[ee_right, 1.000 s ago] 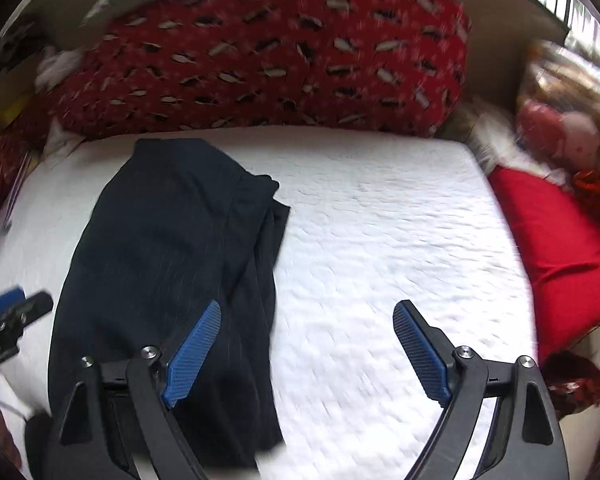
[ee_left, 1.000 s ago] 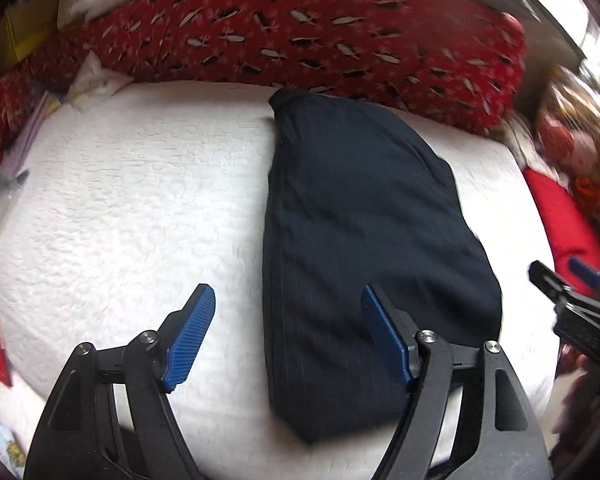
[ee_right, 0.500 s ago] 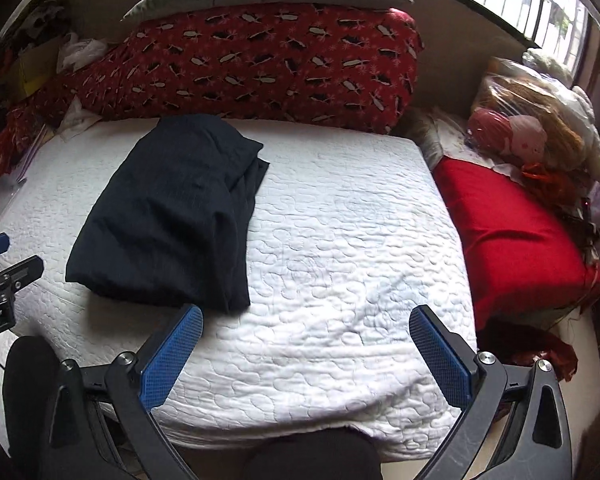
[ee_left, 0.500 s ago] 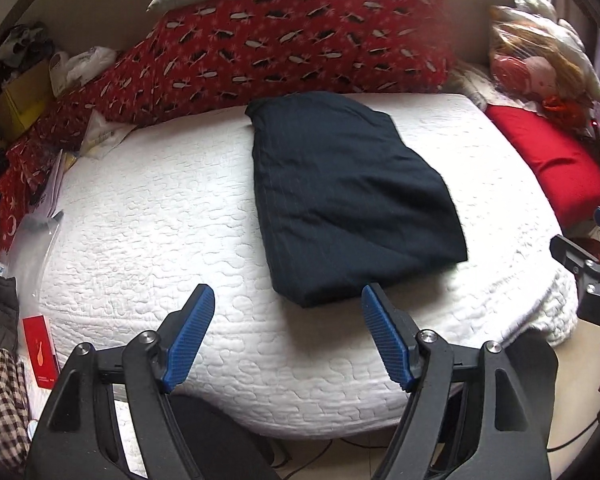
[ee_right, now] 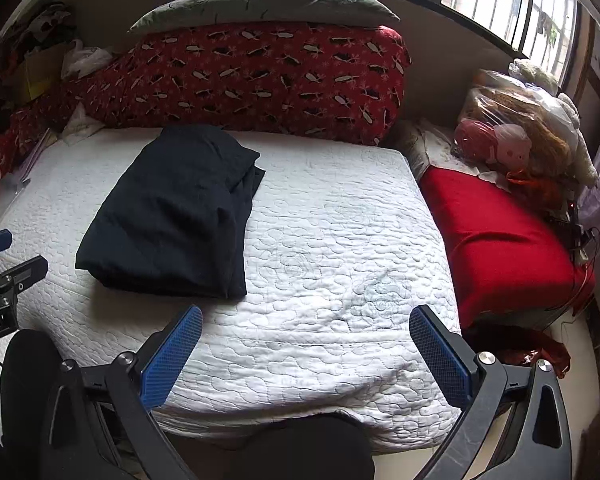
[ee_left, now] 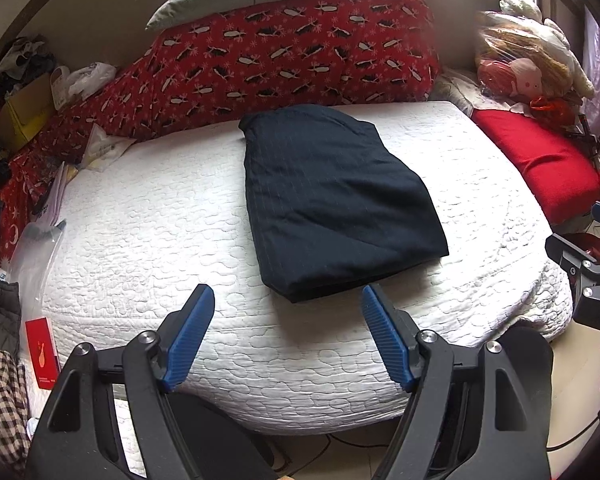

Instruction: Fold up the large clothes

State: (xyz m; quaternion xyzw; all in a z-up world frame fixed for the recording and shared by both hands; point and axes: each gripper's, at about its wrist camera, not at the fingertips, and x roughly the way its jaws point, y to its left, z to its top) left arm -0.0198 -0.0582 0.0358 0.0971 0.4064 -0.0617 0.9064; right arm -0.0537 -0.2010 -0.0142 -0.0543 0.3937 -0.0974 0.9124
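Observation:
A dark navy garment (ee_left: 332, 204) lies folded into a compact rectangle on the white quilted bed (ee_left: 148, 240); it also shows in the right wrist view (ee_right: 176, 216), left of the bed's middle. My left gripper (ee_left: 288, 320) is open and empty, held back above the bed's front edge, short of the garment's near end. My right gripper (ee_right: 304, 340) is open and empty over the front edge of the bed (ee_right: 340, 260), to the right of the garment. Each gripper shows at the edge of the other's view.
A long red patterned bolster (ee_left: 284, 56) and a grey pillow (ee_right: 260, 4) line the far side. A red cushion (ee_right: 496, 240) and bagged stuffed toys (ee_right: 516, 136) lie to the right. Boxes, papers and clothes (ee_left: 24, 120) crowd the left. Dark-trousered knees (ee_right: 304, 448) show below the front edge.
Both grippers have pulled back from low over the garment to beyond the bed's front edge. The folded garment stays in place on the bed.

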